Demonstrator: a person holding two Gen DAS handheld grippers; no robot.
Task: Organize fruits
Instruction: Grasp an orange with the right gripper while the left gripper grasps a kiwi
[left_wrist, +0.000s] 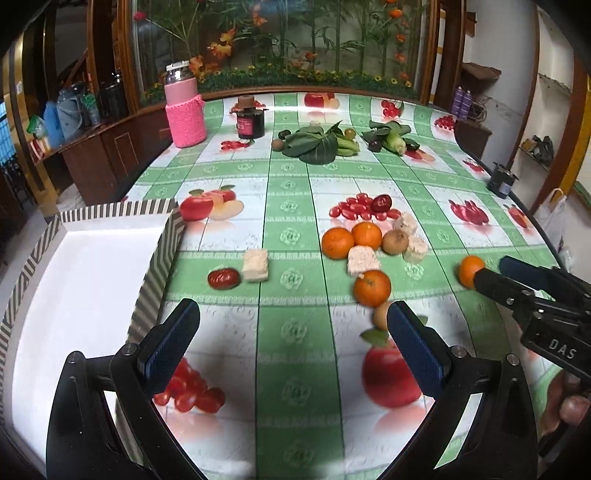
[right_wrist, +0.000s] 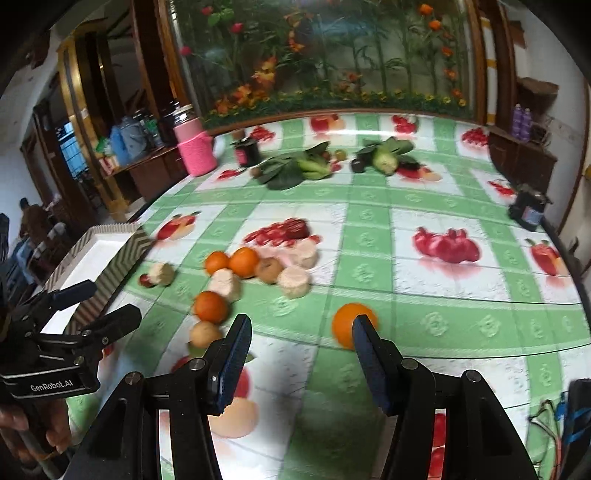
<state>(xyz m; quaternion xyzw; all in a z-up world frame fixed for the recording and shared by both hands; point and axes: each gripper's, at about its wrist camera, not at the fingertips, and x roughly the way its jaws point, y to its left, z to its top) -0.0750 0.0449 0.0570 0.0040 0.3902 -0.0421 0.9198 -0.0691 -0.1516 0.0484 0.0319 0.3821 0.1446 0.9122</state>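
fingers of our left gripper (left_wrist: 293, 328) stand spread wide with nothing between them, above the tablecloth (left_wrist: 291, 184). our right gripper (right_wrist: 301, 341) is also released; a lone orange (right_wrist: 347, 325) lies just ahead of its right finger, not clamped. we see more oranges (left_wrist: 351, 240), pale blocks (left_wrist: 255, 264) and a red date (left_wrist: 222, 278) loose on the green-checked, fruit-printed cloth. a striped box (left_wrist: 162, 254) with a white inside sits at its left edge. leafy greens (left_wrist: 317, 144) and a pink bottle (left_wrist: 184, 110) stand far back, before a flower mural (left_wrist: 295, 37) and wooden shelves.
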